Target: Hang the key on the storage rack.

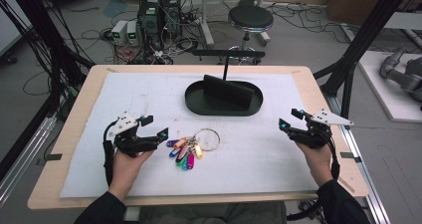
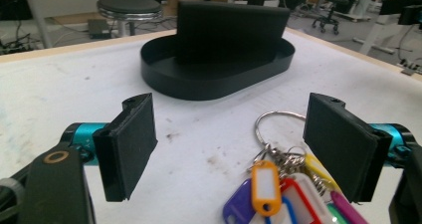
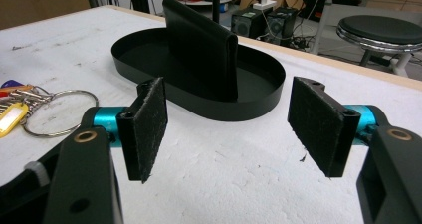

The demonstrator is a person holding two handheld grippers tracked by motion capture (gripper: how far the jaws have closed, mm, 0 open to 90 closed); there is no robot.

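Left claw (image 1: 155, 127): yours, low over the left part of the white foam-covered surface (image 1: 124, 92), tips pointing right toward the keys. Jaws stand wide apart; nothing gripped.
Left claw pads (image 2: 132, 144): in the left gripper view the two black pads frame bare surface and the near edge of the key bunch; neither pad touches it.
Bunch of keys with coloured plastic tags on a silver metal ring (image 1: 191, 147): lies flat on the surface, just right of your left claw tips, in front of the tray. Ring end points away from you, tags fan toward you. Tags seen: purple, orange, red, blue, yellow, green, pink.
Key bunch, close up (image 2: 278, 184): sits between the left jaws, nearer the right-hand pad, loose on the surface.
Black oval shallow tray (image 1: 196, 104): centre of the surface, beyond the keys, well apart from both claws.
Black upright folded wallet-like block (image 1: 229, 92): stands on edge inside the tray.
Right claw (image 1: 290, 119): yours, near the right edge of the surface, tips pointing left. Jaws wide apart, holding nothing.
Right claw pads (image 3: 149, 127): frame bare surface with the tray beyond; the key ring lies off to the left.
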